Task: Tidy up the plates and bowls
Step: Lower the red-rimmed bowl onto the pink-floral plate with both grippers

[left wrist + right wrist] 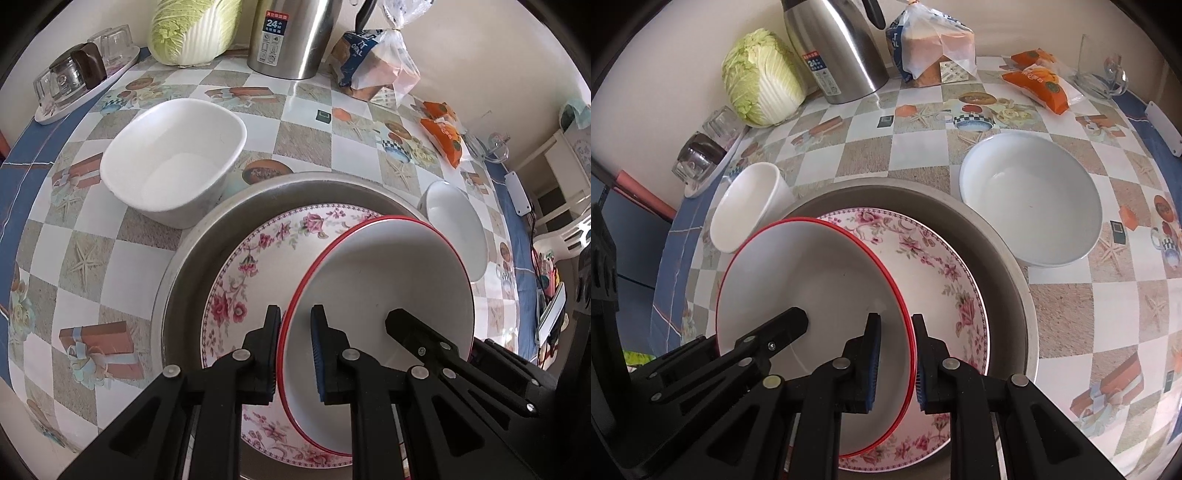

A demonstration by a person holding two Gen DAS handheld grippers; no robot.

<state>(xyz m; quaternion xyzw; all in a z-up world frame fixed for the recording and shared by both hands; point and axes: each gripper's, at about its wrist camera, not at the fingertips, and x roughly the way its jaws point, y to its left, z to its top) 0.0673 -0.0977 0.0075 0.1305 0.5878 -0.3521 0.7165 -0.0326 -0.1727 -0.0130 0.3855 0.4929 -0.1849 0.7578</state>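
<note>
A white plate with a red rim (388, 273) (812, 273) lies over a floral plate (266, 258) (934, 266), which sits in a grey metal pan (184, 266) (1004, 251). My left gripper (295, 314) straddles the red-rimmed plate's left edge, one finger on each side. My right gripper (895, 321) straddles its right edge the same way. Each gripper shows in the other's view. A square white bowl (173, 158) (746, 206) stands left of the pan. A round white bowl (1030, 203) (458, 225) stands to the right.
At the back of the checked tablecloth stand a steel thermos jug (291, 37) (838, 48), a cabbage (192, 29) (761, 77), bagged bread (373, 62) (931, 48), orange snack packs (443, 133) (1038, 85) and a tray of glasses (81, 77) (705, 147).
</note>
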